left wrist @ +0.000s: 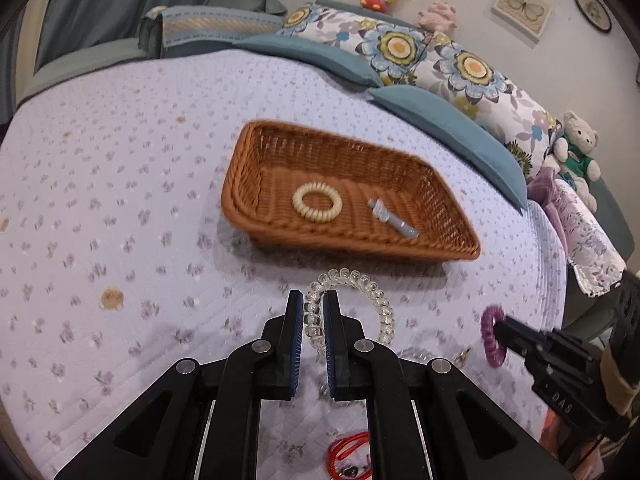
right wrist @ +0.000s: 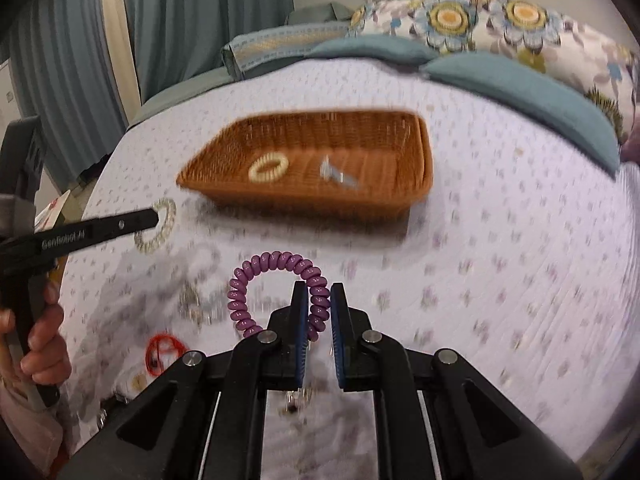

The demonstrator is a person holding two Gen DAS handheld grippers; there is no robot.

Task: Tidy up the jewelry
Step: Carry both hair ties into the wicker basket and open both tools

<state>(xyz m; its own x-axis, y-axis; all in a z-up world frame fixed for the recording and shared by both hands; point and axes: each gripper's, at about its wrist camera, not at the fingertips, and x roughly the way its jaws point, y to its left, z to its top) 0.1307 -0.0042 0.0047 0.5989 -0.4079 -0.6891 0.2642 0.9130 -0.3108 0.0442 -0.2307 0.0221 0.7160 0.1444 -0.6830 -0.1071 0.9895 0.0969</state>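
A brown wicker basket (left wrist: 256,216) (right wrist: 312,200) sits on the lilac quilt and holds a cream spiral hair tie (left wrist: 317,202) (right wrist: 268,168) and a pale blue clip (left wrist: 392,218) (right wrist: 336,172). My left gripper (left wrist: 312,300) is shut on a clear spiral hair tie (left wrist: 380,304) (right wrist: 166,236), held above the quilt in front of the basket. My right gripper (right wrist: 319,292) (left wrist: 498,322) is shut on a purple spiral hair tie (right wrist: 256,276) (left wrist: 490,340), also in front of the basket.
A red cord (left wrist: 348,448) (right wrist: 162,350) and small metal jewelry pieces (right wrist: 192,304) lie on the quilt (left wrist: 120,200) near me. Teal and floral pillows (left wrist: 440,68) line the far side. Soft toys (left wrist: 576,148) sit at the right.
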